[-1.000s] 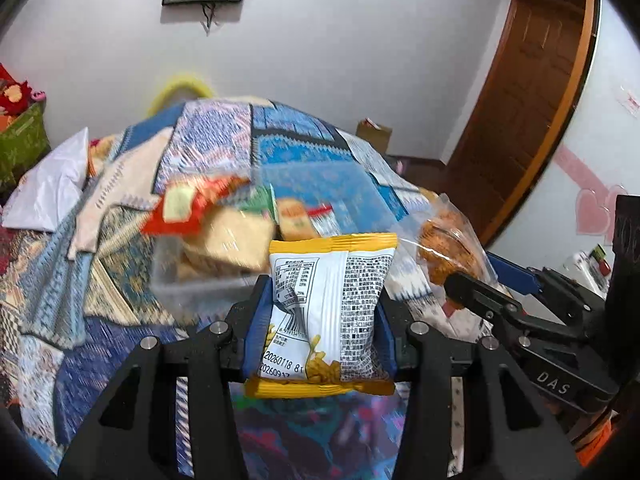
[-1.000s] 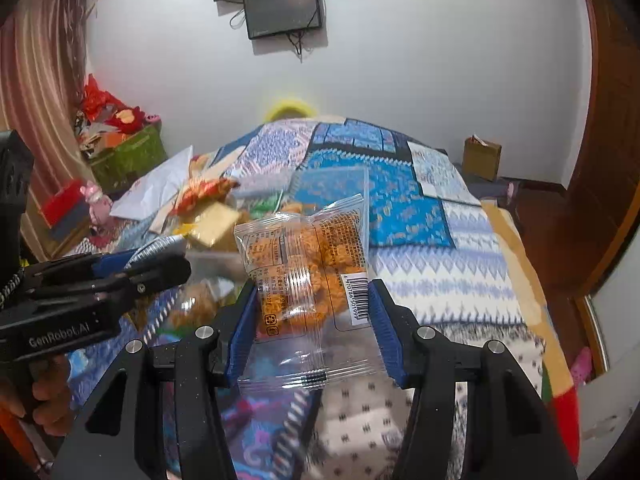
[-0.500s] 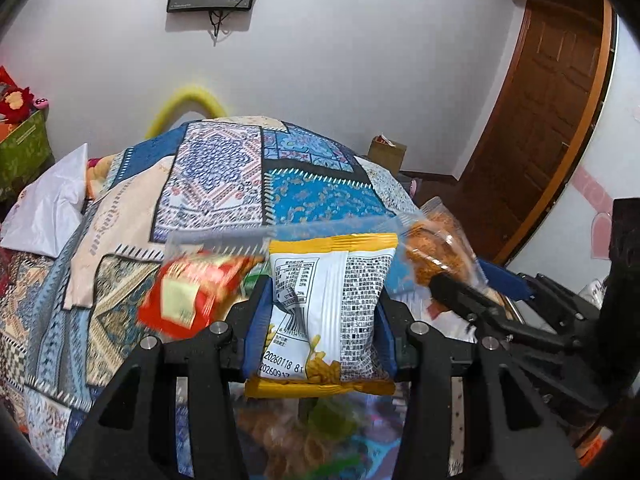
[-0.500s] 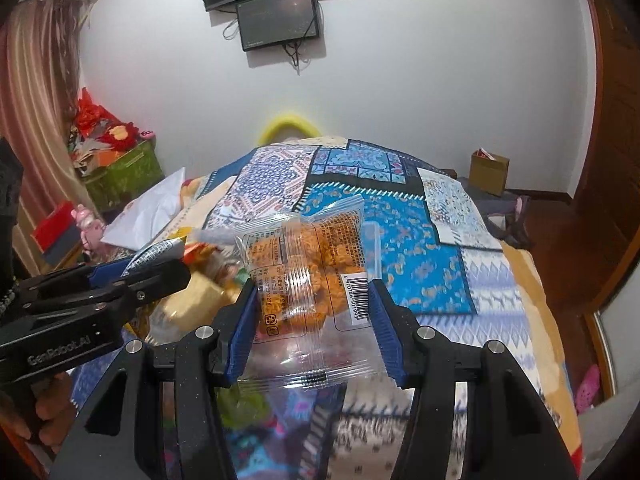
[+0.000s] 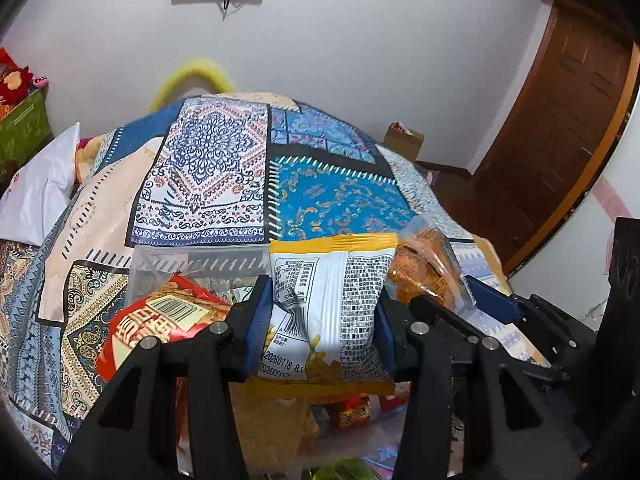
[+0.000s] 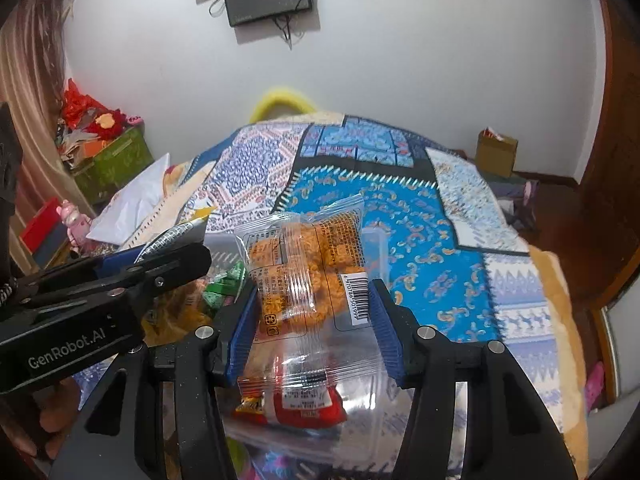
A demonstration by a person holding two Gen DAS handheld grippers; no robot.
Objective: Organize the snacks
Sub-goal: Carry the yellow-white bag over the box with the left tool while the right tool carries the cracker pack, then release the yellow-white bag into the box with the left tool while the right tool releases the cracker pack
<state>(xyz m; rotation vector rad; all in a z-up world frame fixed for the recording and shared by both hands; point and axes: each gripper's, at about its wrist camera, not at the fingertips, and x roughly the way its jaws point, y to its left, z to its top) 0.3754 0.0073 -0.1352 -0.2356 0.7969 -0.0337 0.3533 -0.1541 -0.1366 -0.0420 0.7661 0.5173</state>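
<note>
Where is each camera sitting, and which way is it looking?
Left wrist: on the left gripper, looking along its fingers at the yellow-and-white snack packet over the clear bin; the right gripper shows beside it.
Right wrist: on the right gripper, looking at its clear packet of orange snacks; the left gripper shows.
Both share the patchwork bedspread, the bin and both packets.
</note>
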